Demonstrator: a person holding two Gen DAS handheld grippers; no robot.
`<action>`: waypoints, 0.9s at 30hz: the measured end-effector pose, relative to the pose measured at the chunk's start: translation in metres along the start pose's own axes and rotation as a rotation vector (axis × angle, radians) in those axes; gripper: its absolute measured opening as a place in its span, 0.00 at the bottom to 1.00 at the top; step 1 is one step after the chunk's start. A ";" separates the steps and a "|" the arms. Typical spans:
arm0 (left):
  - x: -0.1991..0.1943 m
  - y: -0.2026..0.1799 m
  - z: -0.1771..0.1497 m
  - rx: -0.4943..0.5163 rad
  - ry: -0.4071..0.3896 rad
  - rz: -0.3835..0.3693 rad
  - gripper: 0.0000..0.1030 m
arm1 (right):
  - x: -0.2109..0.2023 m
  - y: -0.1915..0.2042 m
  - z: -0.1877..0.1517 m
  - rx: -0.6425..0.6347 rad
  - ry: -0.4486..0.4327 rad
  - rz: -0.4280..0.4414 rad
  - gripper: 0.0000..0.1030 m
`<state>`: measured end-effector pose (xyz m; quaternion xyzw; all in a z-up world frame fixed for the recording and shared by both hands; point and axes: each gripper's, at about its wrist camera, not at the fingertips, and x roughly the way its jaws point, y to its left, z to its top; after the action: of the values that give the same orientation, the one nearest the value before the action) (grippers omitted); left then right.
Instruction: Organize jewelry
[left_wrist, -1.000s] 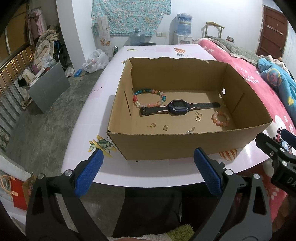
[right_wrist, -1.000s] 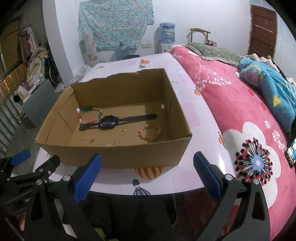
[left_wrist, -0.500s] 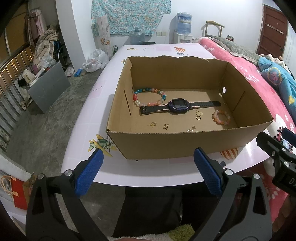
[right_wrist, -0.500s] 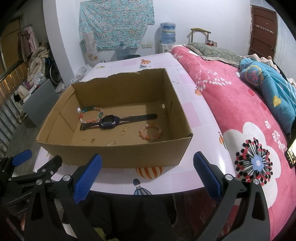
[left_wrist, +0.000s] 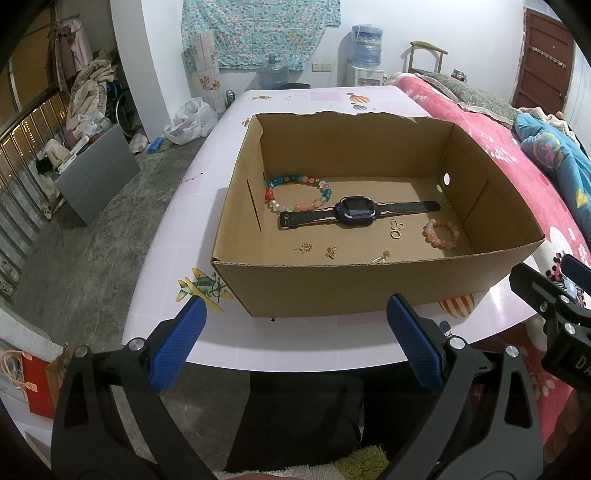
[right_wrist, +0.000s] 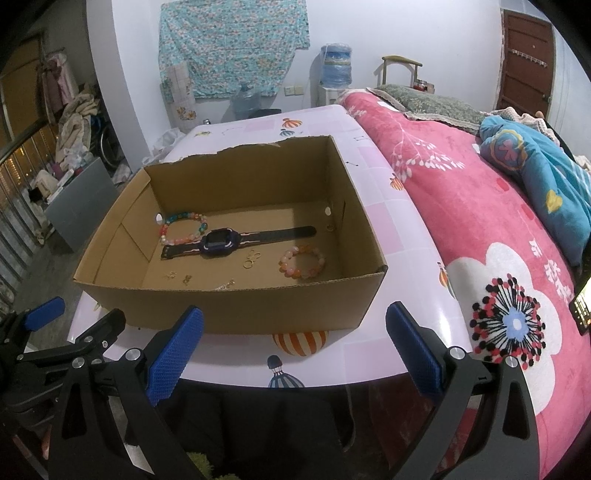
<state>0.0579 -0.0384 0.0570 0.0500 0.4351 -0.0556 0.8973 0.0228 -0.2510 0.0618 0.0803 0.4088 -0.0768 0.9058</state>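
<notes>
**Both grippers wide, jewelry waiting in the box**

I have the left gripper (left_wrist: 295, 347) and the right gripper (right_wrist: 293, 347) held short of the desk (left_wrist: 295, 354), jaws wide apart on both and gripping nothing. Ahead of the jaws stands the open cardboard box (left_wrist: 369, 288). On its floor lie a watch (left_wrist: 356, 213), a multicoloured bead bracelet (left_wrist: 297, 194) touching its strap, an orange bead bracelet (right_wrist: 302, 263) and small gold pieces (left_wrist: 395, 229).
</notes>
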 end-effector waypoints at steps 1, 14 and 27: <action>0.000 0.000 -0.001 0.000 -0.001 0.000 0.92 | 0.000 0.000 0.000 0.000 0.000 0.000 0.93; 0.001 -0.001 -0.001 0.002 0.002 0.000 0.92 | 0.000 0.000 0.000 -0.001 0.000 0.000 0.93; 0.001 -0.001 0.000 0.003 0.002 0.000 0.92 | 0.001 0.001 -0.001 0.000 0.004 0.002 0.93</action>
<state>0.0579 -0.0392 0.0562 0.0513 0.4361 -0.0561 0.8967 0.0234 -0.2497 0.0608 0.0809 0.4104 -0.0760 0.9051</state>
